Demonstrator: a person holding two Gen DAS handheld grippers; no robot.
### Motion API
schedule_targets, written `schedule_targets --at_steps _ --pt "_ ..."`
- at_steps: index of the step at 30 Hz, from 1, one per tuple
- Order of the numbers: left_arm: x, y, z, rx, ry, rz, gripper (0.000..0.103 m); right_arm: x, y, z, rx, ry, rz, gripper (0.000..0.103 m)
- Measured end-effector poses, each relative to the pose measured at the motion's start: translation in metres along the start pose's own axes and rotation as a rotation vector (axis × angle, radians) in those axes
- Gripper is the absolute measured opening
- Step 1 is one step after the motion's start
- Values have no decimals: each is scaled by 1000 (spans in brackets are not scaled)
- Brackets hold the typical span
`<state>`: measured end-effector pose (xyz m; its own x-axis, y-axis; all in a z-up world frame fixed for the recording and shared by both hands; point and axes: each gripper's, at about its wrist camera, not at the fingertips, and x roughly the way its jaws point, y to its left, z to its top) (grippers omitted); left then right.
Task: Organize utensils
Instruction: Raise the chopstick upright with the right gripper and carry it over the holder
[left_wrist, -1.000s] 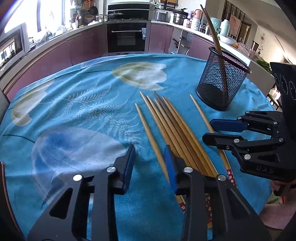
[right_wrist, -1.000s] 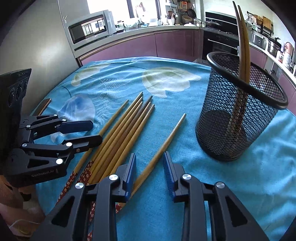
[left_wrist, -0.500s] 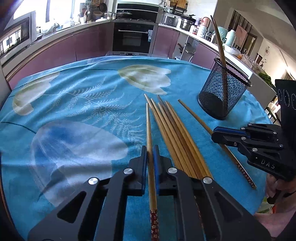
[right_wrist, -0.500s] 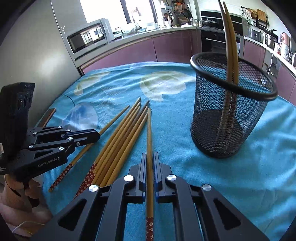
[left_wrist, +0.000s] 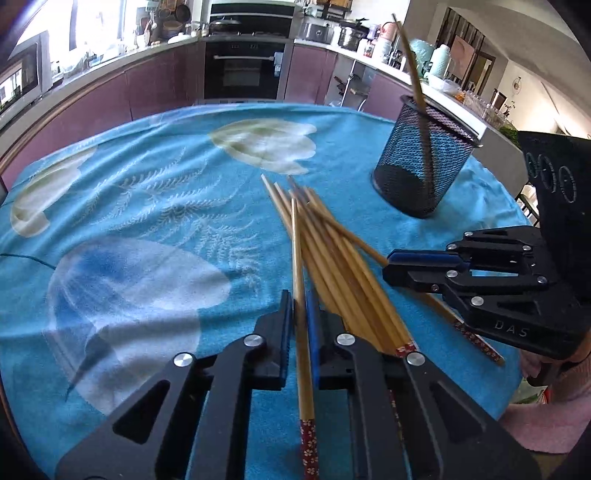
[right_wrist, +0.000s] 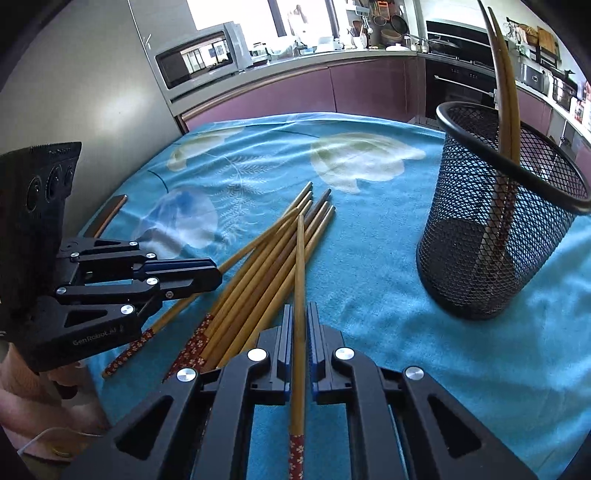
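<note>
Two black tools, left tool (left_wrist: 300, 325) and right tool (right_wrist: 300, 332) each pinching one slim bamboo chopstick (left_wrist: 298, 258), round mesh cup (right_wrist: 495, 236) nearby.

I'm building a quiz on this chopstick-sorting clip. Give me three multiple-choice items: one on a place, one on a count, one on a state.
1. Where are the loose chopsticks?
A. On the blue cloth
B. On the counter
C. On the floor

2. How many chopsticks stand in the mesh cup?
A. None
B. Two
C. Six

3. What is the right gripper doing?
A. Open, empty
B. Shut, empty
C. Shut on a chopstick

Key: 1 A, they lie bunched on the cloth. 2 B, two lean on the rim. 3 C, its pads pinch one stick.
</note>
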<state>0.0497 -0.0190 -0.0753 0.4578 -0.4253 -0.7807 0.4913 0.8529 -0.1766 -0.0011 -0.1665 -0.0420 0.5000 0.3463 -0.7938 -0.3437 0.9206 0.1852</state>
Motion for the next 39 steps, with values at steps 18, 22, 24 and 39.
schedule_targets --at_steps 18,22,24,39 --pt "-52 -14 32 3 -151 -121 7 -86 -27 3 57 -250 66 6" --pt "-76 -22 47 7 -222 -186 7 -114 -40 5 90 -334 88 6" --pt "-86 -25 53 9 -251 -208 7 -126 -43 7 90 -372 78 6" --pt "-129 -60 138 26 -437 -278 7 -194 -81 53 66 -572 1 6"
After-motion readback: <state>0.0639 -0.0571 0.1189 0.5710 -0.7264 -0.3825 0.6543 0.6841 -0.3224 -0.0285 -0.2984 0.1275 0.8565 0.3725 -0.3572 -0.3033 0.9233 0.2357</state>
